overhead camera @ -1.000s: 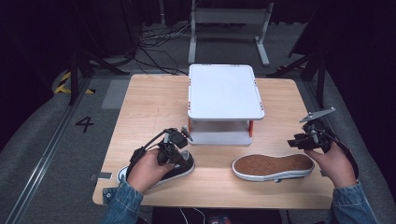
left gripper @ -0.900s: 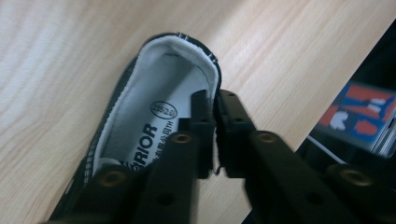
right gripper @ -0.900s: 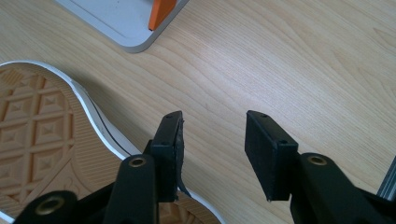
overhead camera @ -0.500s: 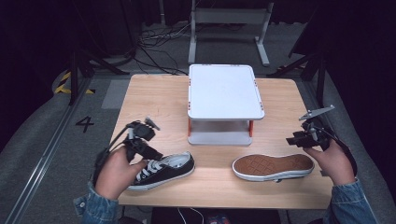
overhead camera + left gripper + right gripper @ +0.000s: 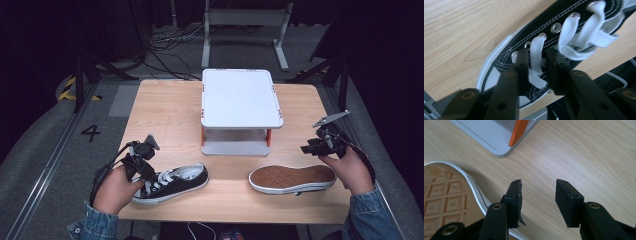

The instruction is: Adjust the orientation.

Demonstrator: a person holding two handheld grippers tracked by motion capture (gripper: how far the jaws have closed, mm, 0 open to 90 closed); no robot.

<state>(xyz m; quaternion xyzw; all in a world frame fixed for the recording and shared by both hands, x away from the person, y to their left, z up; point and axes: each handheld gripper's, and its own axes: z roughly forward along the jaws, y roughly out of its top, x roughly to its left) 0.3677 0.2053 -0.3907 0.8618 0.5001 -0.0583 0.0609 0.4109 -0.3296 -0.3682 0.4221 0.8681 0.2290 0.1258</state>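
Left gripper (image 5: 535, 65): jaws have just been closing – you now pinch the white lace (image 5: 536, 57).
Black shoe (image 5: 172, 182): near table edge, by your left hand.
Right gripper (image 5: 537, 195): spread, holding nothing.
Tip: pull the lace slowly – keep the shoe still.

toe of black sneaker (image 5: 172, 181): behind left gripper (image 5: 145, 172) | heel: cut off
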